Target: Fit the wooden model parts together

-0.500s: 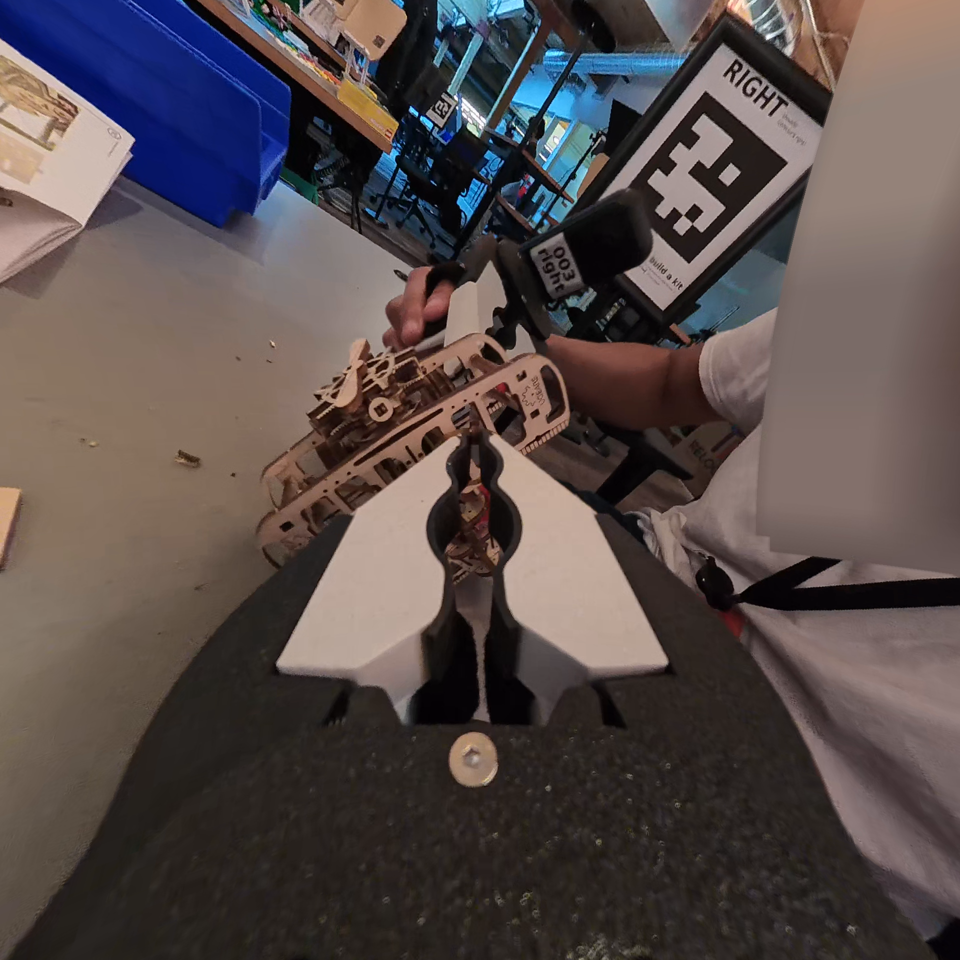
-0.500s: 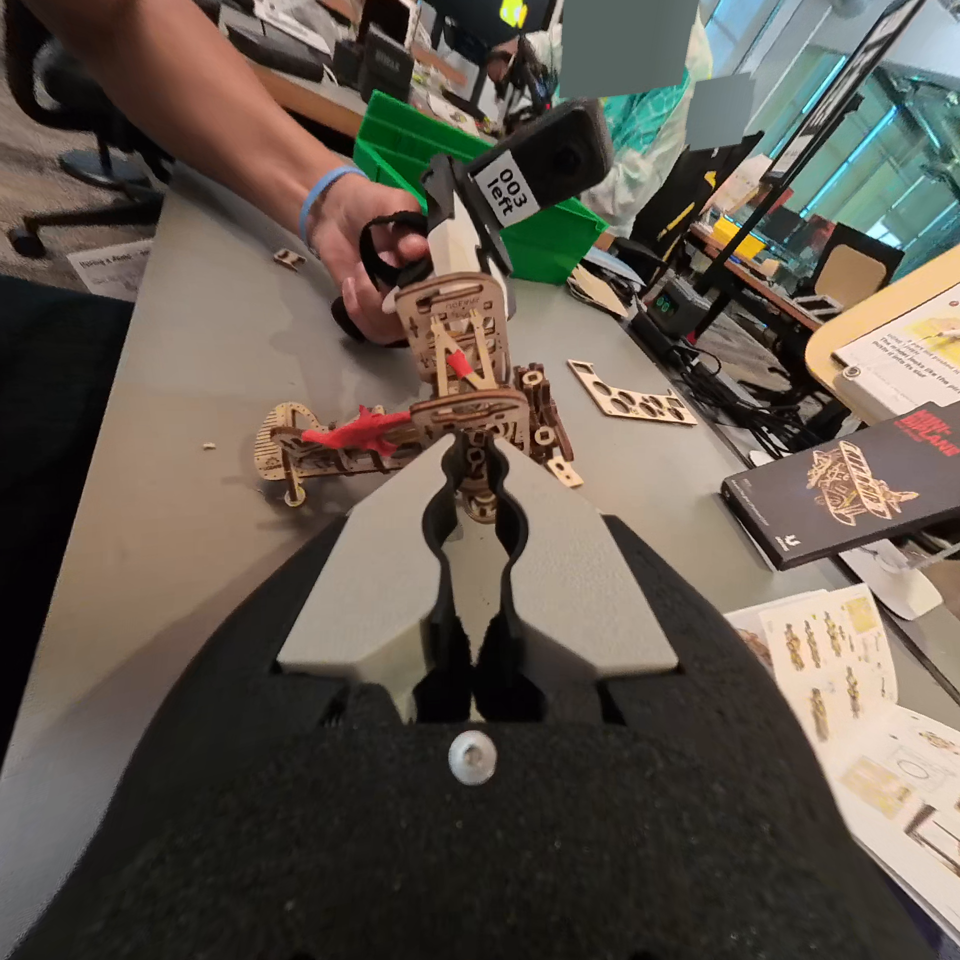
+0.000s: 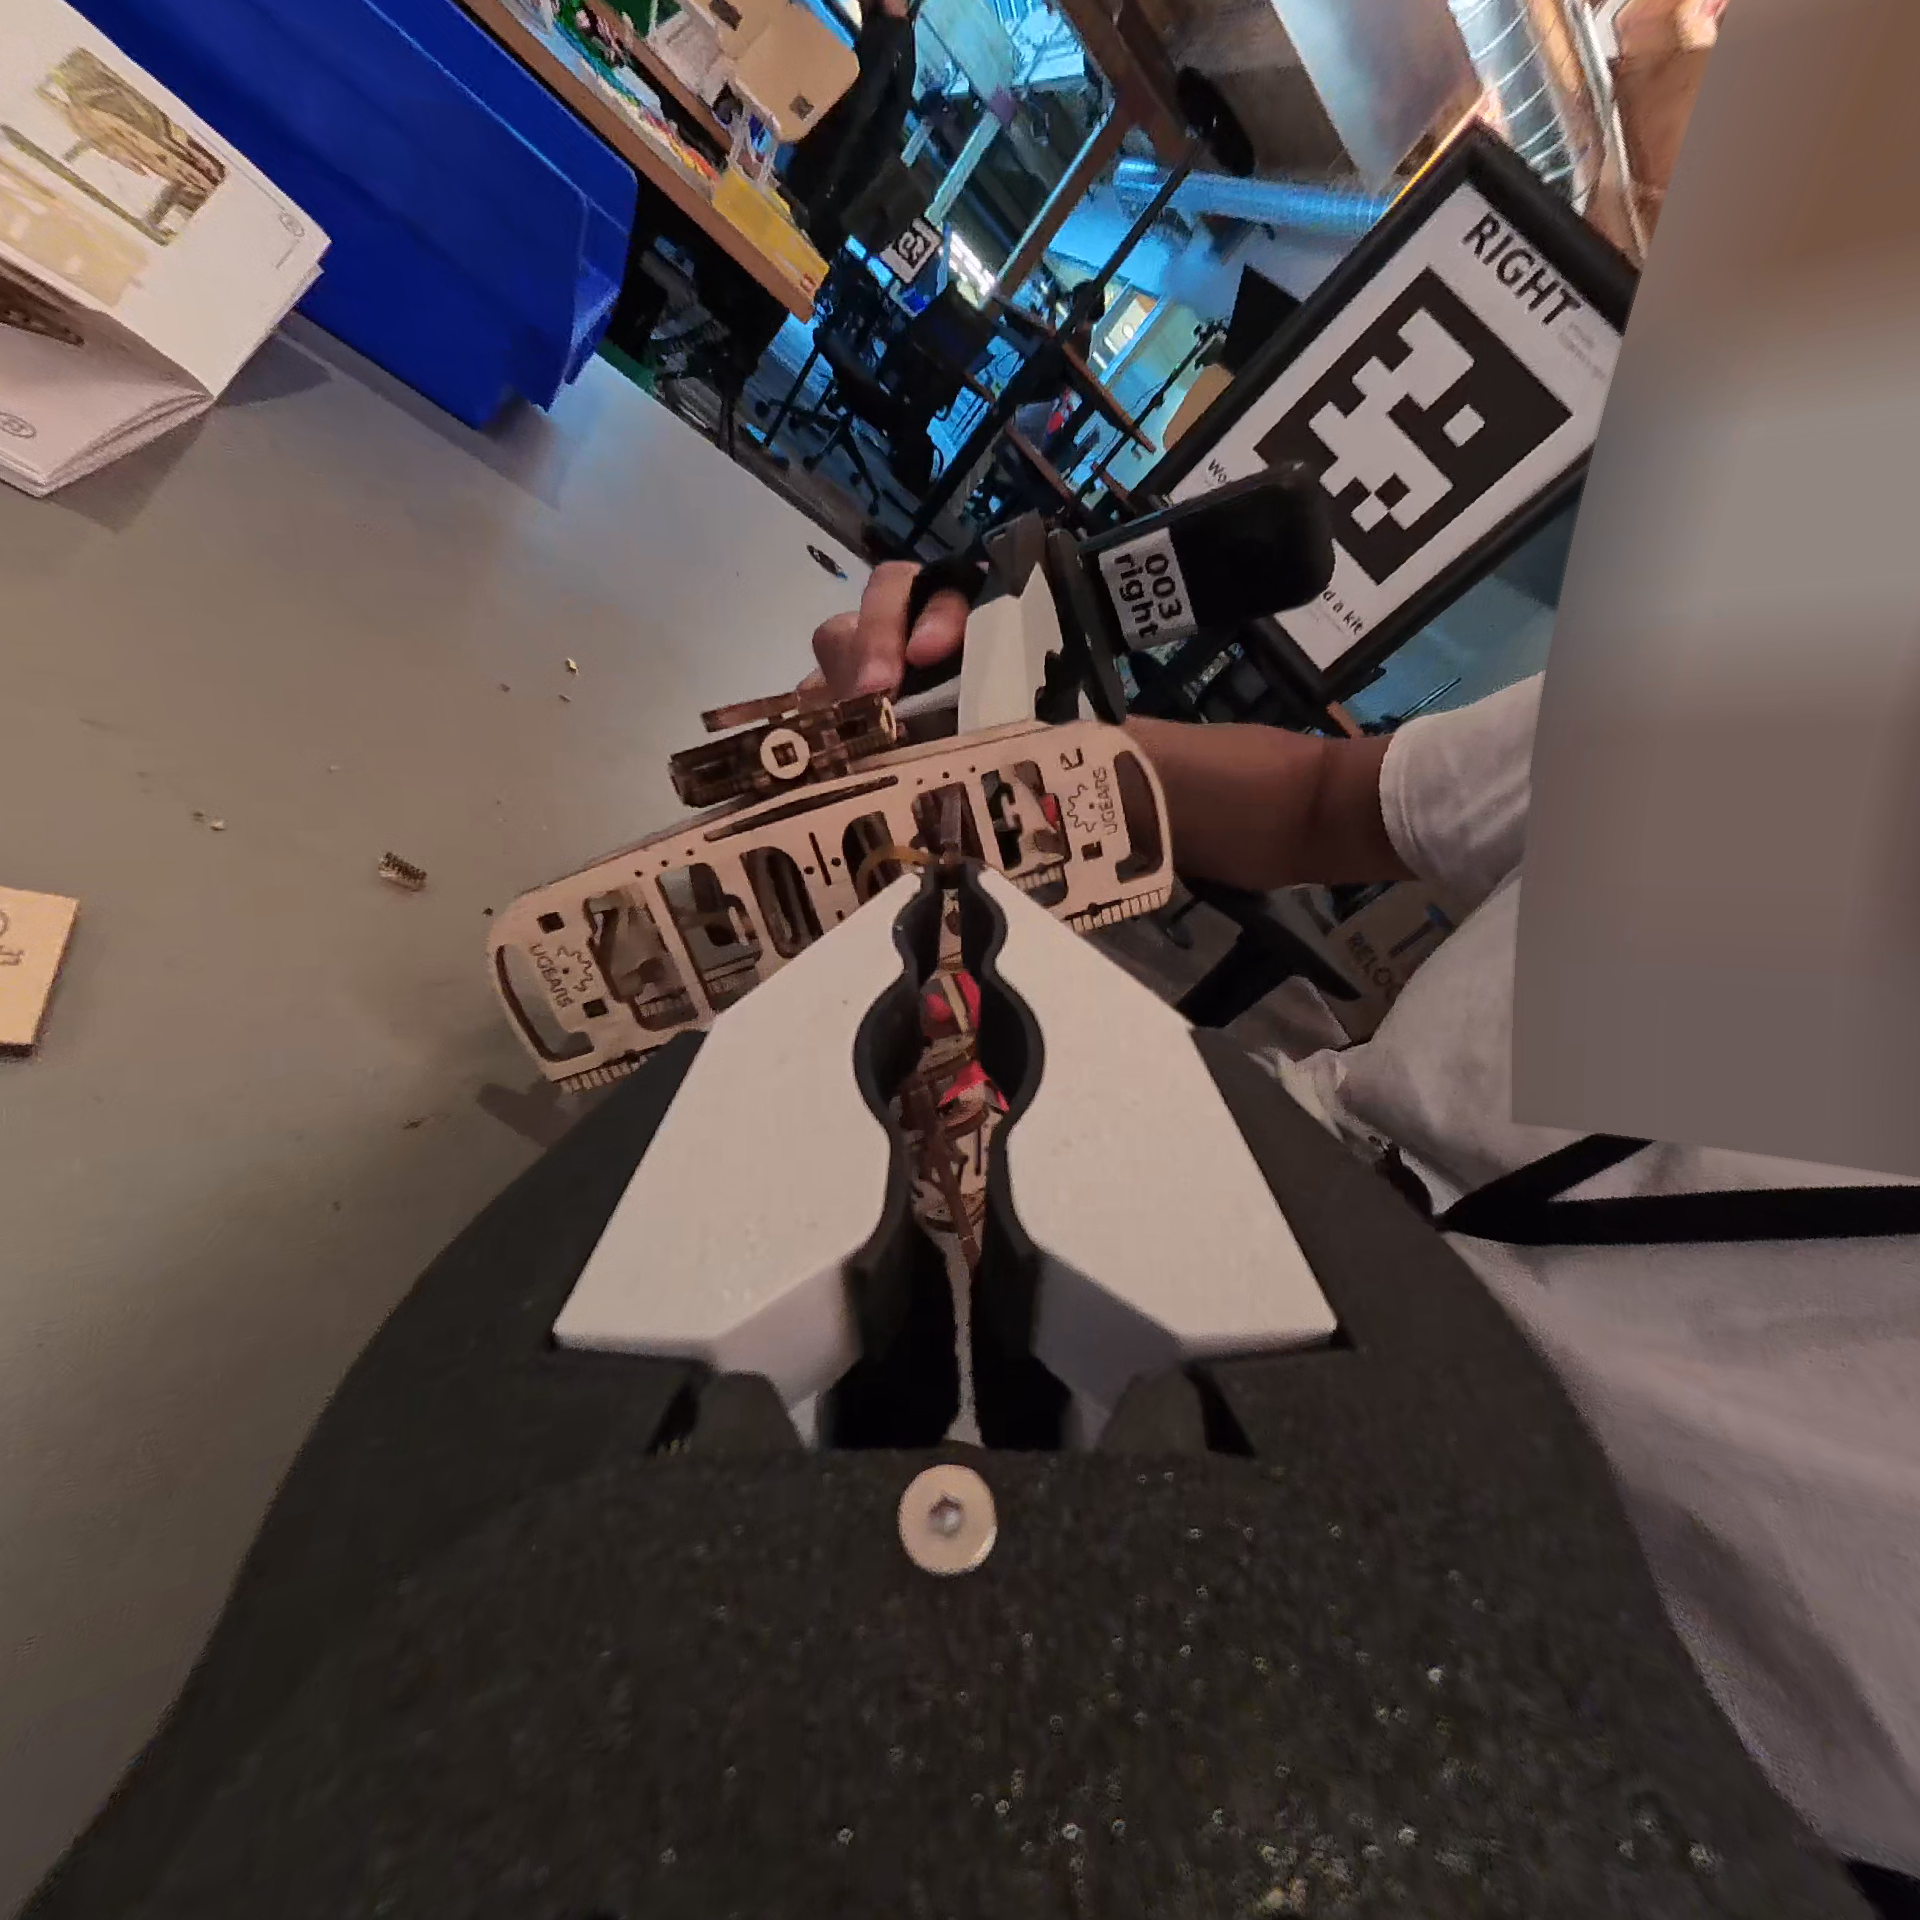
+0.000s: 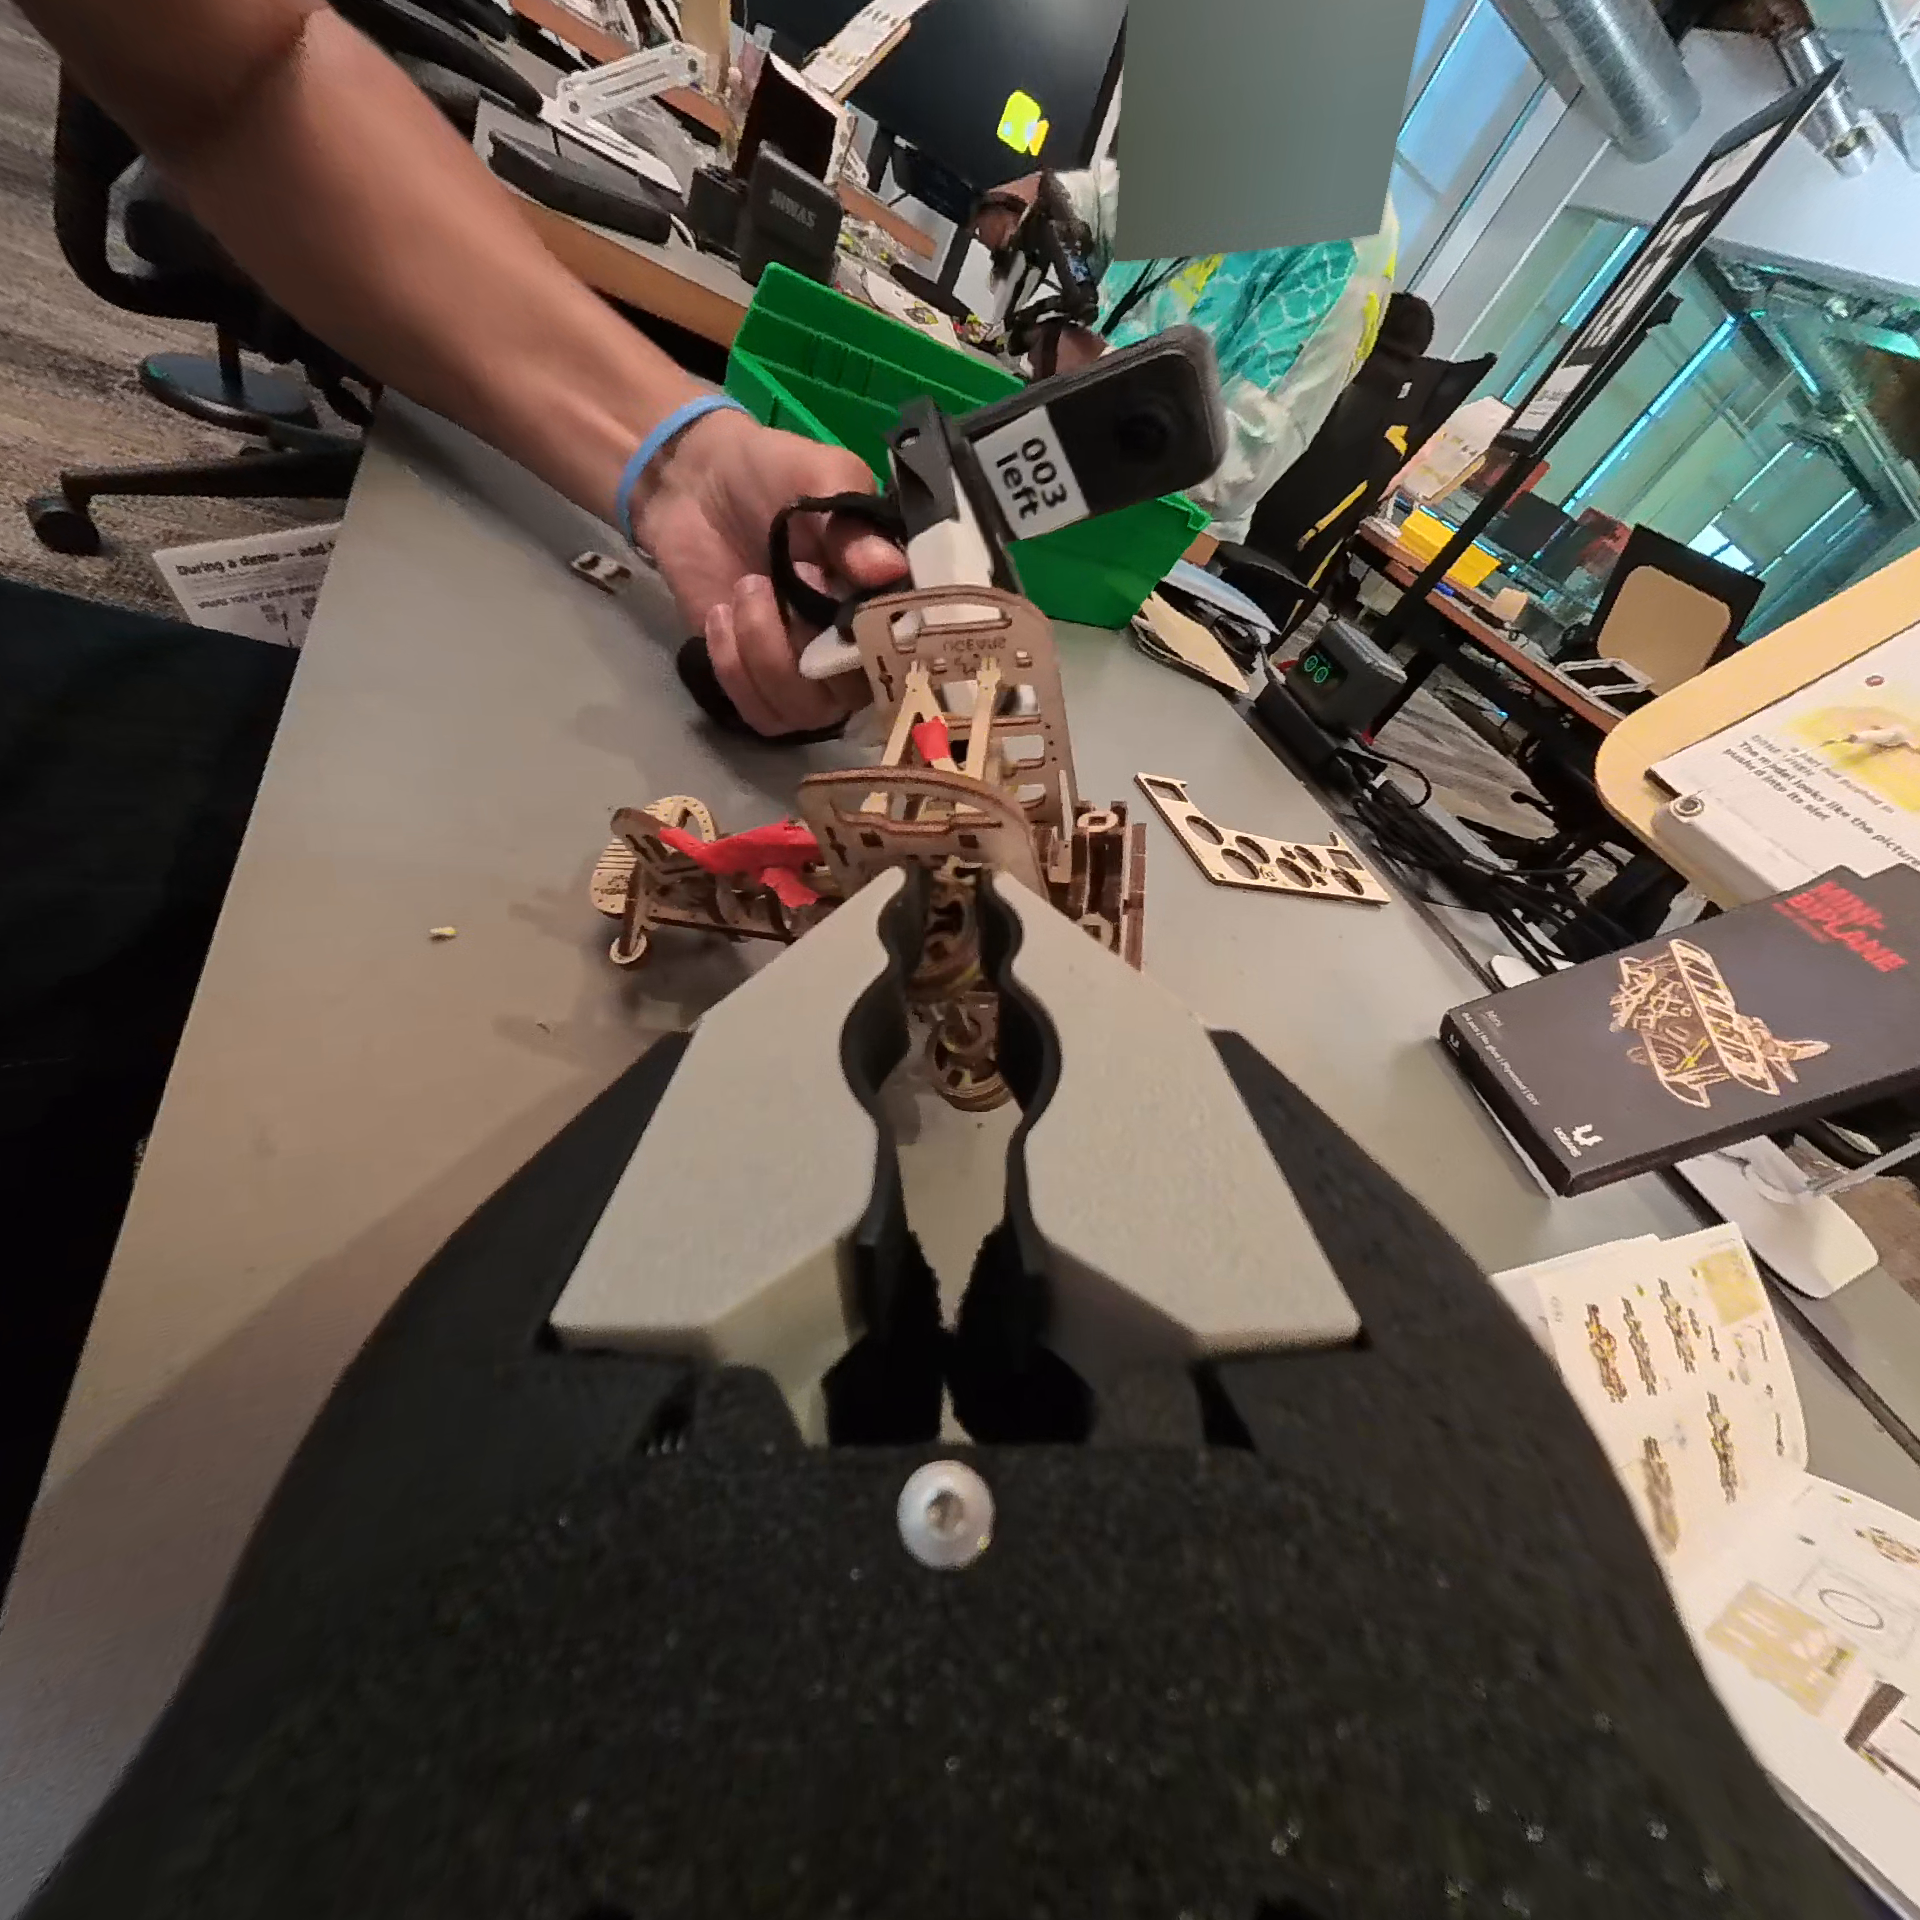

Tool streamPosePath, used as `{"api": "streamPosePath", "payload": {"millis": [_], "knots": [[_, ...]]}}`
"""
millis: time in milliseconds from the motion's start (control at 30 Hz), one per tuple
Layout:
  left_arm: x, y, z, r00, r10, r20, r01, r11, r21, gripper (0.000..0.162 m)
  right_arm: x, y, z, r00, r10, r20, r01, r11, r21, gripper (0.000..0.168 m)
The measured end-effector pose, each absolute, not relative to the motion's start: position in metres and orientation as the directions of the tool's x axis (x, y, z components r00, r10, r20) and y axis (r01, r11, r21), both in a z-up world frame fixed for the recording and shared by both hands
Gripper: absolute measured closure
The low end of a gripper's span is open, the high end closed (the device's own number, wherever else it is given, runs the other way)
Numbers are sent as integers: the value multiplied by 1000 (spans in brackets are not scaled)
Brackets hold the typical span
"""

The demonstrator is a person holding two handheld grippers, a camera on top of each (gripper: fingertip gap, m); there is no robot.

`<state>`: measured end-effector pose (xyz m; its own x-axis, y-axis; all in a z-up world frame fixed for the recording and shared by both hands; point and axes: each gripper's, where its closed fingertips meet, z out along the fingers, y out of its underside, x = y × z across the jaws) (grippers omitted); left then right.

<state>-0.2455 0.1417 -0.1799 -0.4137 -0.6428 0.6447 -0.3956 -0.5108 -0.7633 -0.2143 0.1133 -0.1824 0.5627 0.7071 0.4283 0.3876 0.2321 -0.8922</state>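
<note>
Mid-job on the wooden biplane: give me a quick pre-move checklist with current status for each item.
1. Left gripper shut on the wooden model: ok.
2. Right gripper shut on the model's front: ok.
3. Wing panel seated in its slots: cannot tell.
4. Red propeller piece free of both grippers: ok.
5. Punched-out sheet lying apart from the model: ok.
6. Table free of debris: not ok, small chips lie about.
</note>
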Motion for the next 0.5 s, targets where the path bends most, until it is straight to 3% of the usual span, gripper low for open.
{"api": "streamPosePath", "payload": {"millis": [500], "knots": [[-250, 136, -177, -488, -584, 648, -547, -375, -749, 162, -222, 112, -187, 558, 705, 439, 412, 223, -883, 162]]}}
